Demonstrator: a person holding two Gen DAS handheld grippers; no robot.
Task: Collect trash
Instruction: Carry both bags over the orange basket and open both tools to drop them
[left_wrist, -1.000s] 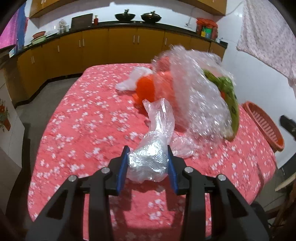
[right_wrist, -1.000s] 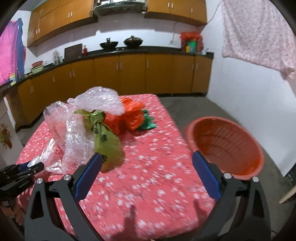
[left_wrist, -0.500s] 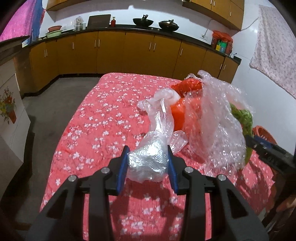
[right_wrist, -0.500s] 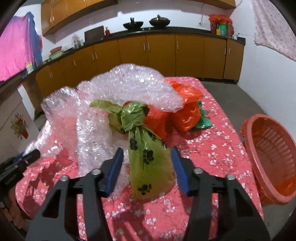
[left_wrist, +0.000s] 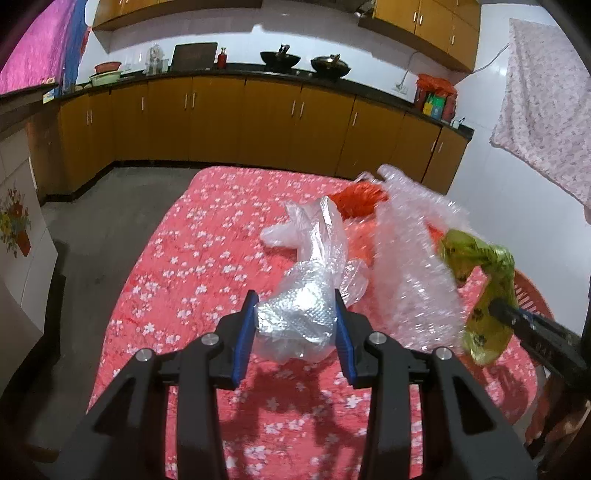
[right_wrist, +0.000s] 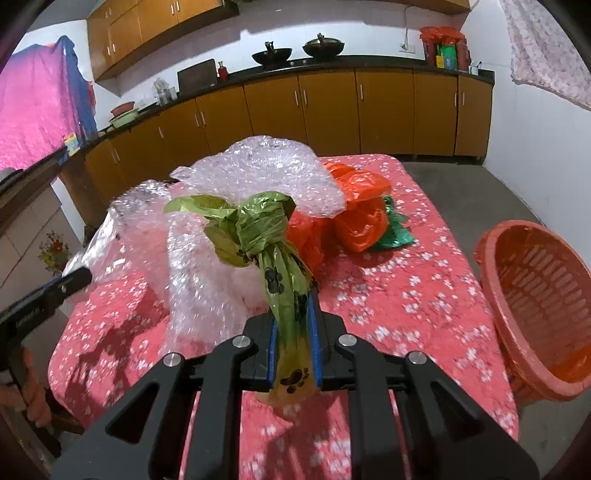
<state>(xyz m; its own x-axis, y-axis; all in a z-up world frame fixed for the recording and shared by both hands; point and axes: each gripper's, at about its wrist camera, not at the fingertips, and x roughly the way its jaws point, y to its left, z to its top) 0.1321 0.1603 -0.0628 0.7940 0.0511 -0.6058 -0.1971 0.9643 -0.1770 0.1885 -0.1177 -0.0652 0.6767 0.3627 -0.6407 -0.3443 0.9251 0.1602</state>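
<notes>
The orange basket beside the table held nothing I could see. The left gripper squeezed clear plastic wrap. The right gripper pinched a green paw-print bag, its bottom hidden.

A table is being covered by a red cloth with a white flower print. Toward 12 o'clock in the right wrist view, orange plastic bags are being carried on the cloth, with a dark green bag touching them at their 3 o'clock side. In the left wrist view, clear plastic film is being supported at about 1 o'clock; whether the bubble wrap is resting on the cloth cannot be told.
</notes>
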